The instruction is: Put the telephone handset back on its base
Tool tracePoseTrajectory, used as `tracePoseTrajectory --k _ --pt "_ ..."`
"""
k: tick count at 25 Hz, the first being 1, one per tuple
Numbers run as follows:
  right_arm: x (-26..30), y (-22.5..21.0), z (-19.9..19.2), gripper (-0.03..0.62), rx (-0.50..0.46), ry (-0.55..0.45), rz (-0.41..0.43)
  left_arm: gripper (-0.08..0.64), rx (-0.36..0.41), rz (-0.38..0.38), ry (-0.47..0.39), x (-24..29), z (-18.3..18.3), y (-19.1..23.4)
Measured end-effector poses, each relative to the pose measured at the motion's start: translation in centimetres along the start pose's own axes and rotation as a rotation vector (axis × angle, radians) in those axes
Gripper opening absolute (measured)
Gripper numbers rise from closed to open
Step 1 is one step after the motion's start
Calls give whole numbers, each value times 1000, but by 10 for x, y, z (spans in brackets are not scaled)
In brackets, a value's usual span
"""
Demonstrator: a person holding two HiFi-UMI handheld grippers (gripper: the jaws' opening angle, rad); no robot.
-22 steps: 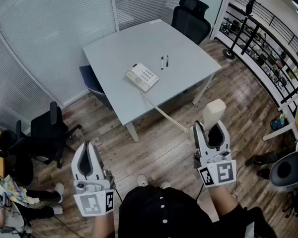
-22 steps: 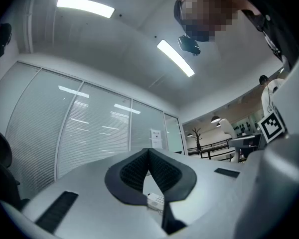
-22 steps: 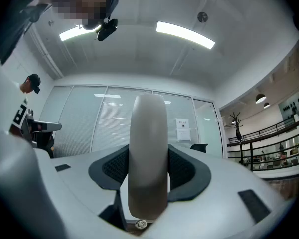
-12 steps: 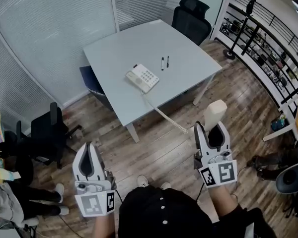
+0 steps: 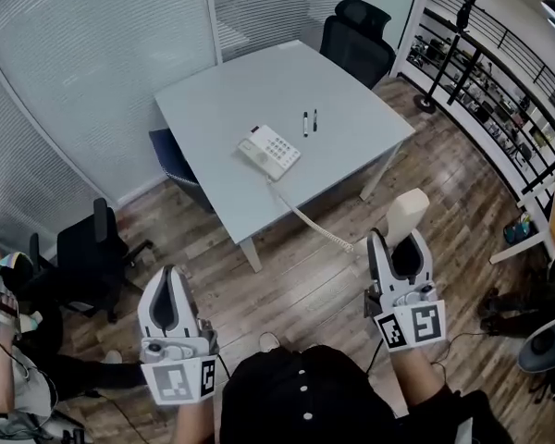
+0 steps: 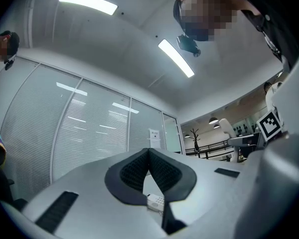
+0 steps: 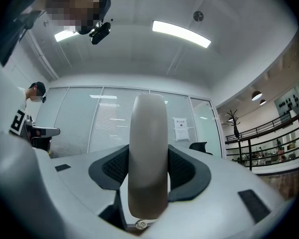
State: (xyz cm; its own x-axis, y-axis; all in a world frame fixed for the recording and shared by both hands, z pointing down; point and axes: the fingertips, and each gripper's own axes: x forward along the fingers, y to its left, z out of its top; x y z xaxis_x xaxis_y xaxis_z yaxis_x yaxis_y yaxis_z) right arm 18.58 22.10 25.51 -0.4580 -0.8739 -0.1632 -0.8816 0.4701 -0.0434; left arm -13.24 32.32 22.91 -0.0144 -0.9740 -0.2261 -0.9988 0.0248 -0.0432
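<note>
The cream telephone base (image 5: 269, 151) with its keypad lies on the grey table (image 5: 222, 91), well ahead of me. Its coiled cord (image 5: 316, 225) runs off the table's near edge to the cream handset (image 5: 406, 213). My right gripper (image 5: 398, 239) is shut on the handset, which stands upright between the pads (image 7: 187, 171) in the right gripper view, where the handset (image 7: 148, 148) fills the middle. My left gripper (image 5: 167, 274) is shut on nothing; its jaws (image 6: 148, 153) meet, and the base (image 6: 156, 202) shows small below them.
Two pens (image 5: 309, 122) lie on the table beyond the base. A black office chair (image 5: 356, 35) stands behind the table, a blue one (image 5: 171, 151) at its left, another black one (image 5: 92, 248) on the wooden floor. Glass walls at the back, shelves (image 5: 481, 81) right, a person (image 5: 0, 377) lower left.
Both grippers keep their places and their states. The person at the left edge has shifted about, and the head view has drifted slightly.
</note>
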Motion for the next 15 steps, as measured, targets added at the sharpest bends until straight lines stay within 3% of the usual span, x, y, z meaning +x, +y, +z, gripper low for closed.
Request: tracePoseTrajectory --k 15 --pt "12 12 -10 232 -2 5 -54 14 -27 -54 22 18 -24 23"
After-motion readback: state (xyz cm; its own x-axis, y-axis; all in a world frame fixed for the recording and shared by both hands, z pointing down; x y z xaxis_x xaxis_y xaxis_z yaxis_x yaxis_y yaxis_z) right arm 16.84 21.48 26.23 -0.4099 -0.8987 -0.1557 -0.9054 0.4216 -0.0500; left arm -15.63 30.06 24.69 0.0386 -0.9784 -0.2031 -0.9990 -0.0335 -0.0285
